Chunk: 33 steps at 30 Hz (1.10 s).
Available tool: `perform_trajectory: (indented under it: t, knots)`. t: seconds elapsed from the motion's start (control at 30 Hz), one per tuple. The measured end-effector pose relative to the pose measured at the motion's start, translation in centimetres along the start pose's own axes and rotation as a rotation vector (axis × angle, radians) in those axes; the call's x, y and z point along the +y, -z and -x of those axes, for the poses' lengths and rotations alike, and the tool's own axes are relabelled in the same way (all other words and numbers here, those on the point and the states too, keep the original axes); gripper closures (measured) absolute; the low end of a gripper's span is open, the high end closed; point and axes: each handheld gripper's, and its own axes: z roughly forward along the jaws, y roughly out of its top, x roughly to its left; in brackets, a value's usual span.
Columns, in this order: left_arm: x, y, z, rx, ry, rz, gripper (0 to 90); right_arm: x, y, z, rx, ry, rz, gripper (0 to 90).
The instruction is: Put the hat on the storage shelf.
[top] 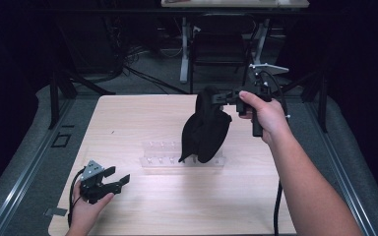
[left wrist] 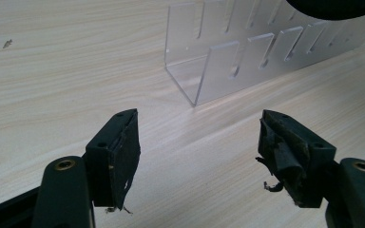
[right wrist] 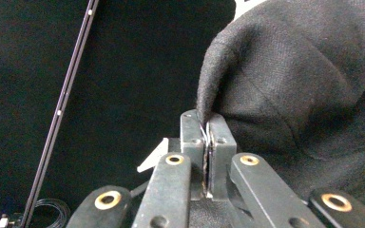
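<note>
1. Left gripper [top: 109,180], at the near left corner of the wooden table [top: 128,123]: resting low over the wood in the person's left hand [top: 86,209], jaws spread wide with nothing between them; worn, frayed pads [left wrist: 126,156] in the left gripper view.
2. Clear acrylic rack [top: 160,156], mid-table: slotted, lying just beyond the open jaws.
3. Black cloth [top: 205,129], right of centre: hanging in the air over the rack's right end, its lowest folds in front of the rack.
4. Right gripper [top: 215,98], raised in the right hand [top: 266,115]: jaws pinched tight on the cloth's upper edge [right wrist: 206,116], a fold caught between the pads.
</note>
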Motion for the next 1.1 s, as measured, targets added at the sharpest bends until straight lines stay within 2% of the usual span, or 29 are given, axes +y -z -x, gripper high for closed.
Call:
perform_trajectory:
  t: [0.1,0.3,0.53,0.67,0.77,0.93,1.1]
  knots:
    - [0.0,0.1,0.0,-0.003,-0.001,-0.01,30.8,0.2,0.0,0.0,-0.008,0.001,0.0,88.3]
    - [0.1,0.0,0.2,-0.012,-0.006,0.004,31.9,0.3,-0.3,0.0,-0.015,0.007,-0.005,88.2]
    - [0.9,0.2,1.0,-0.054,-0.007,0.032,34.0,0.4,-0.7,-0.1,-0.006,0.003,-0.016,88.2]
    - [1.6,0.2,2.0,-0.071,-0.028,0.043,34.5,0.5,-1.0,-0.1,0.0,0.007,-0.023,88.1]
    - [2.3,0.2,3.0,-0.084,-0.071,0.039,35.0,0.4,-1.2,-0.3,0.001,0.01,-0.03,88.1]
    - [3.2,-0.2,4.3,-0.111,-0.105,0.049,36.6,0.3,-1.6,-0.7,-0.003,0.021,-0.037,88.1]
    - [4.0,-0.8,5.1,-0.131,-0.127,0.021,40.7,0.2,-2.0,-1.0,0.0,0.028,-0.041,88.1]
